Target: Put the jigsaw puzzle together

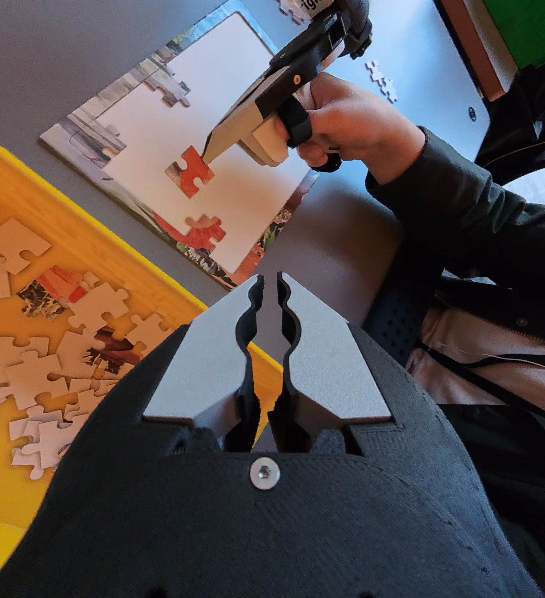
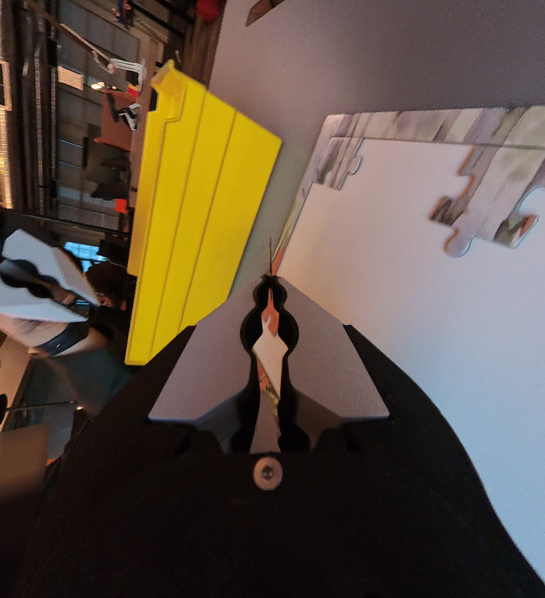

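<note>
The puzzle board (image 1: 154, 139) lies on the grey table, with a picture border and a white middle. A few pieces sit fitted in it along the border (image 1: 170, 87), plus one red piece (image 1: 208, 233). My right gripper (image 1: 207, 156) is shut on the edge of a red puzzle piece (image 1: 195, 173) over the board's white middle. I cannot tell whether the piece touches the board. In the right wrist view this piece (image 2: 270, 255) shows edge-on between the shut gripper tips (image 2: 269, 277). My left gripper (image 1: 269, 279) is empty, with a narrow gap between its fingers, above the table near the board's corner.
A yellow bin (image 1: 135, 255) to the left holds several loose pieces (image 1: 96, 307), mostly face down; its outer wall shows in the right wrist view (image 2: 200, 210). A loose piece cluster (image 1: 381, 81) lies on a silver slab at the back. A person's sleeved arm (image 1: 458, 210) crosses the right. The gap from one gripper's tips to the other's is roughly 15 cm.
</note>
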